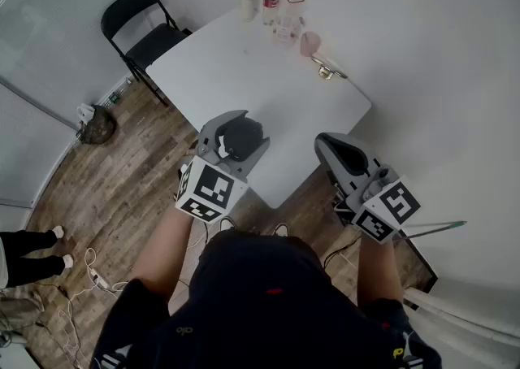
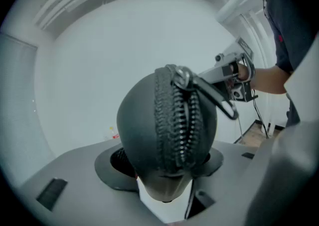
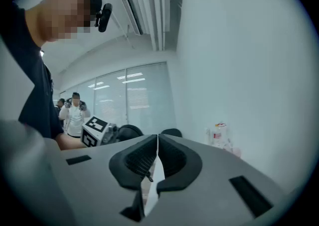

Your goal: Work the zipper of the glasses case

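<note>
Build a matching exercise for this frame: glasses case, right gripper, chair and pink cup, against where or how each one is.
1 glasses case
2 right gripper
3 black chair
4 pink cup

A jaws together, nothing between them
B on the floor beside the table
C clamped in the left gripper, off the table
D standing at the table's far end

Pairs: 1-C, 2-A, 3-B, 4-D

white table (image 1: pixel 236 75), black chair (image 1: pixel 149 38) (folding), bottle (image 1: pixel 271 3)
</note>
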